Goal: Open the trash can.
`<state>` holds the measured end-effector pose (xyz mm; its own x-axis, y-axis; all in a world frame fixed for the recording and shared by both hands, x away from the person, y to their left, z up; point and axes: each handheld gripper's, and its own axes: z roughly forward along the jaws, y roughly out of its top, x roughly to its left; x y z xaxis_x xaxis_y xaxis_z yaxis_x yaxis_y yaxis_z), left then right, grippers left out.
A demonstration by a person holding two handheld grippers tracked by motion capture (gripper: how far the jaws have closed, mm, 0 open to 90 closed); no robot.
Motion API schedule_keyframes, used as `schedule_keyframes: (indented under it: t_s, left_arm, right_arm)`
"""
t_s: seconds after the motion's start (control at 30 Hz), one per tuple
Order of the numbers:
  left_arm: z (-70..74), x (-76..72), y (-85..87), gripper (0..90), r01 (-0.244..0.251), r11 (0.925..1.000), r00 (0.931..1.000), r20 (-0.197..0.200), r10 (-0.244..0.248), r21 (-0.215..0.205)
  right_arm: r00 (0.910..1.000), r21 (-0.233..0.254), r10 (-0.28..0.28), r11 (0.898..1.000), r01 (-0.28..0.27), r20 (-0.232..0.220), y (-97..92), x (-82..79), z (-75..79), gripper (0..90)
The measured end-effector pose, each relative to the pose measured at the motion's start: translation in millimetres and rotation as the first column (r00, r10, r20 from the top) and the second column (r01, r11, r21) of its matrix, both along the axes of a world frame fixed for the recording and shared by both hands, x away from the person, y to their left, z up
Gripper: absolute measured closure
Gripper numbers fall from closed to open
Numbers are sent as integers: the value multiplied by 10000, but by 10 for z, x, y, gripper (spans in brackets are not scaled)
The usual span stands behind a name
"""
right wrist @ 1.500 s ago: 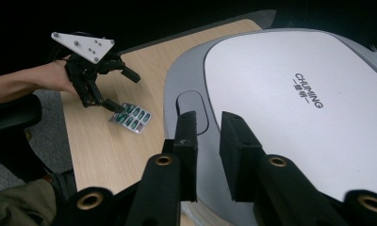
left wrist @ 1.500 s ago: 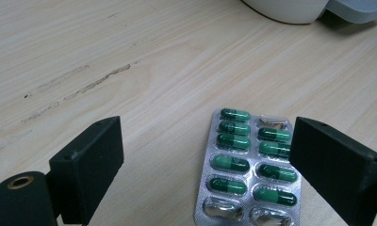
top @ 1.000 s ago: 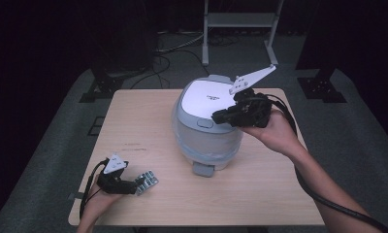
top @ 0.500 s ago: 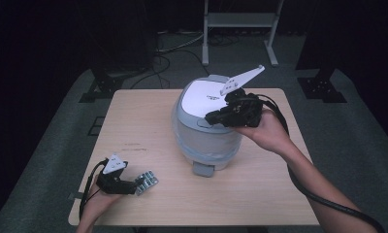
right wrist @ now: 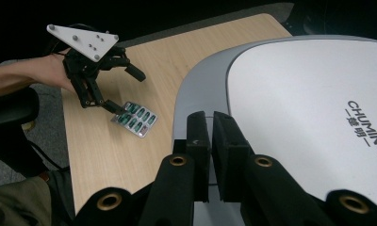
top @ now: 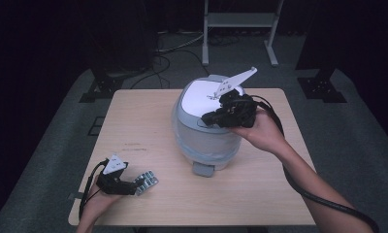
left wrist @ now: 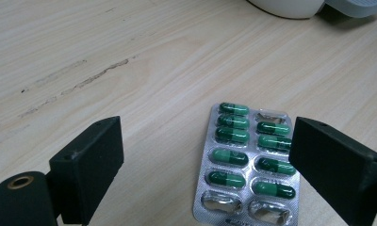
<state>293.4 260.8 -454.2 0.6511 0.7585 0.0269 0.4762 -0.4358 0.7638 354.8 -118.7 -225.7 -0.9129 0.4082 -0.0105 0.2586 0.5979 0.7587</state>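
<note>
Over the table (top: 148, 121) in the high view, the right gripper (top: 209, 118) rests on the rice cooker (top: 206, 131) lid, while the left gripper (top: 134, 187) sits by the blister pack (top: 146, 181). Along the left gripper view, the jaws stand spread, empty, either side of the pack. From the right gripper view, the jaws are clenched on nothing; press squarely on the lid.

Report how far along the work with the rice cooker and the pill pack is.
Done: nothing clearly; the white-and-grey rice cooker has its lid down. In hand: the right hand-held gripper, jaws shut with nothing between them, sits over the lid's edge; the left hand-held gripper stands open around the silver blister pack of green capsules lying flat on the wooden table. Left: probably opening the lid and lifting the pack.
</note>
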Motion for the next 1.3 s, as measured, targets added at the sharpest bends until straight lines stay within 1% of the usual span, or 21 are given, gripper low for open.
schedule_keyframes:
  t_s: [0.2, 0.33, 0.47, 0.53, 0.6, 0.83, 1.3]
  left_arm:
    - [-1, -2, 1, 98, 33, 10000, 10000, -5, -33, 21]
    - [0, -2, 4, 98, 57, 10000, 10000, -16, -57, 36]
    - [-2, -4, 3, 98, 70, 10000, 10000, -4, -70, 19]
    - [2, -6, 2, 98, 73, 10000, 10000, 18, -73, -16]
    - [1, -8, 0, 98, 77, 10000, 10000, 3, -77, -4]
    - [-8, -9, -7, 98, 130, 9999, 9999, -82, -129, 8]
    - [-17, -9, -21, 98, 199, 9998, 9997, -139, -198, 55]
  right_arm:
    - [9999, -168, -27, 9999, 29, 112, 31, -4, -14, 855]
    - [9999, -204, -48, 9998, 51, 130, 39, 2, -22, 855]
    - [9998, -210, -71, 9998, 75, 163, 46, 13, -35, 874]
    - [9995, -231, -100, 9997, 107, 292, 48, 6, -43, 894]
    - [9992, -246, -87, 9996, 97, 401, 48, -2, -48, 895]
    - [9986, -310, -84, 9995, 101, 527, 54, -18, -52, 897]
    - [9982, -279, -93, 9995, 109, 588, 50, -32, -68, 898]
